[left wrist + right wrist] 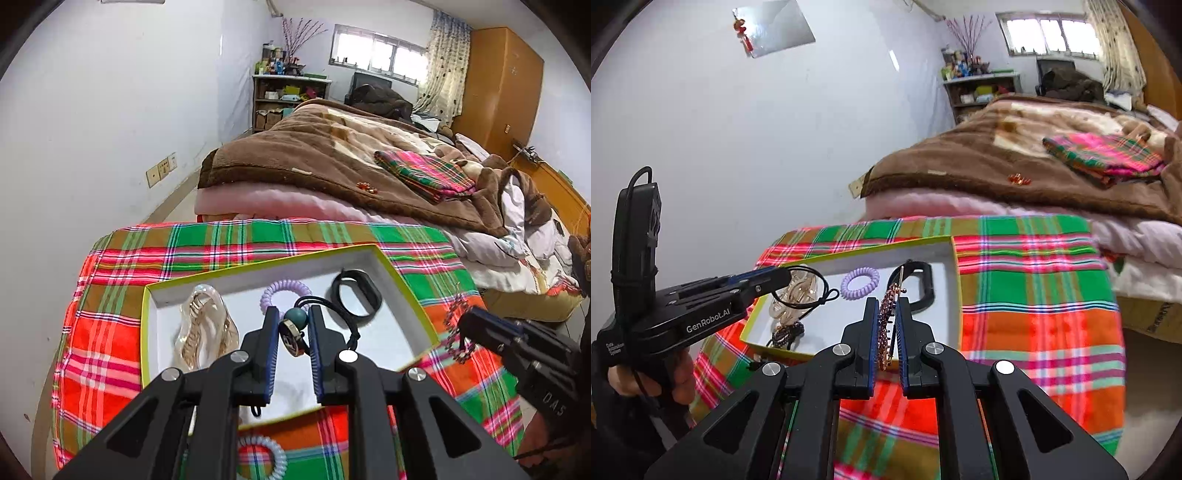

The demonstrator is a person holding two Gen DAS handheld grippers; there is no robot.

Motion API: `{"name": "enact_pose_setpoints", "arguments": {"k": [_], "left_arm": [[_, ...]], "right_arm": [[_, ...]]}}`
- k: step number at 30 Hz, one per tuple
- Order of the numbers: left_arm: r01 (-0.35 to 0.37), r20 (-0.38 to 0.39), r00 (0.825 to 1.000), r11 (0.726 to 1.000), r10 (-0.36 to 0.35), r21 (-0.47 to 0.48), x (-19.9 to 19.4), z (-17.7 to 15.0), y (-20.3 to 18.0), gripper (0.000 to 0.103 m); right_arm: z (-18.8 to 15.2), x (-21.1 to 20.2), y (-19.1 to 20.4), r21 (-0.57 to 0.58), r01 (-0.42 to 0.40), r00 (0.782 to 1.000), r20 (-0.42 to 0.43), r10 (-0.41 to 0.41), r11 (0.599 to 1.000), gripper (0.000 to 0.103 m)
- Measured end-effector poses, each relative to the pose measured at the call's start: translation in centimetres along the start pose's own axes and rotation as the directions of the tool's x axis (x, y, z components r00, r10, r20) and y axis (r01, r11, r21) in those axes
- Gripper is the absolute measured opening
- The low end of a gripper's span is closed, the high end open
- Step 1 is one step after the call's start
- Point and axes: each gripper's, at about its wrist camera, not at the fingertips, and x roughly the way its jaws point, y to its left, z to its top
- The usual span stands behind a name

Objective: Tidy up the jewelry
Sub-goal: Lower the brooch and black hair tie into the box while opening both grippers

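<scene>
A white box [166, 295] with a yellow-green rim lies on the plaid cloth [110, 332]; the box also shows in the right wrist view [945, 325]. In it lie a clear hair claw [205, 328], a lilac coil hair tie [282, 291] and a black band [356, 297]. My left gripper [291, 314] is shut on a black cord hair tie with a teal bead and a charm [295, 325], over the box. My right gripper [888, 306] is shut on a beaded barrette [886, 325] at the box's near edge.
A pale blue coil hair tie [264, 458] lies on the cloth in front of the box. A bed with a brown blanket [332, 147] and a folded plaid cloth [424, 173] stands behind. A white wall is at the left.
</scene>
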Motion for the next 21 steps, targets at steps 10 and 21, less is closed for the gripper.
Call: {"name": "enact_pose_setpoints", "arguments": {"k": [10, 21], "left_arm": [[0.029, -0.09, 0.995, 1.0, -0.029, -0.006, 4.8, -0.7, 0.0, 0.016], [0.026, -0.144, 0.989, 0.999, -0.023, 0.019, 6.9, -1.7, -0.2, 0.016]], "right_arm": [[-0.3, 5.2, -0.9, 0.012, -0.001, 0.994, -0.107, 0.002, 1.0, 0.009], [-0.9, 7.4, -1.8, 0.024, 0.022, 0.987, -0.158, -0.018, 0.999, 0.009]]}}
